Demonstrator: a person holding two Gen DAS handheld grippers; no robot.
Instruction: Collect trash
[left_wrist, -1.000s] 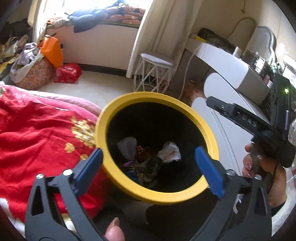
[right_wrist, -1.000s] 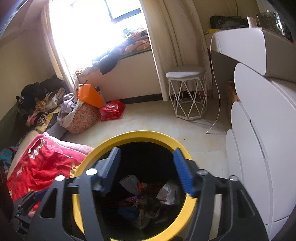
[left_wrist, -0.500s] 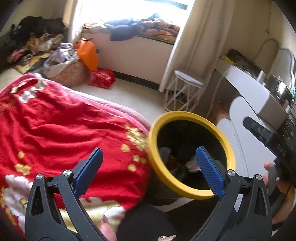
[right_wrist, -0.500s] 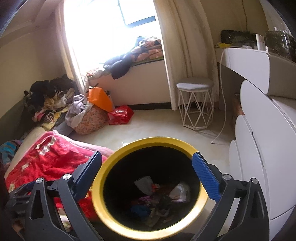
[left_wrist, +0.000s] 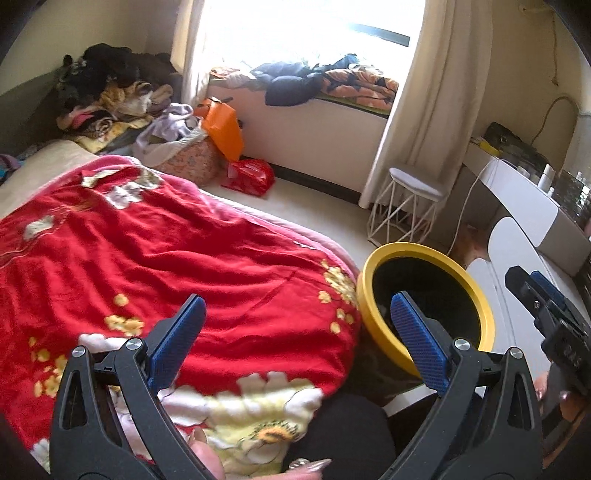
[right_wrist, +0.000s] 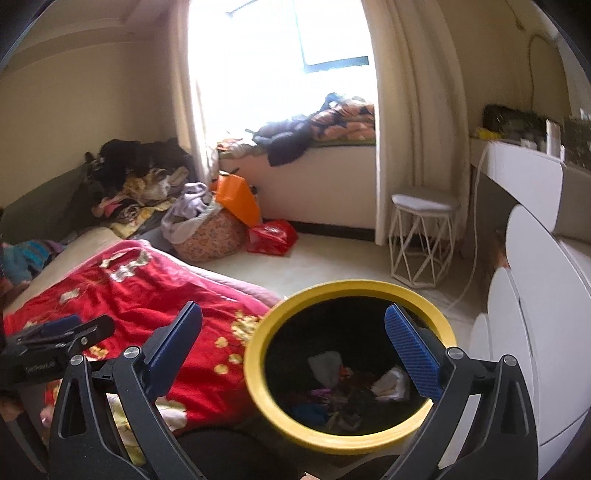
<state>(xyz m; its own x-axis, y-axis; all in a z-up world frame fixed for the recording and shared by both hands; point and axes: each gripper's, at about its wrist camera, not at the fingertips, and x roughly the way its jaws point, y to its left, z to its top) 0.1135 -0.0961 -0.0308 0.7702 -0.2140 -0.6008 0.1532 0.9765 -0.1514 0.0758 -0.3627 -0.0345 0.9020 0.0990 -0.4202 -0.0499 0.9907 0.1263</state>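
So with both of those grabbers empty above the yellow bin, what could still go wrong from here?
Two things, perhaps. The bin stands close against the red blanket, so a sweep of the left hand-held gripper might snag the fabric or knock the bin over. Also, the right hand-held gripper is wide open over the bin with the white drawer unit close on its right, so a careless swing could strike that.
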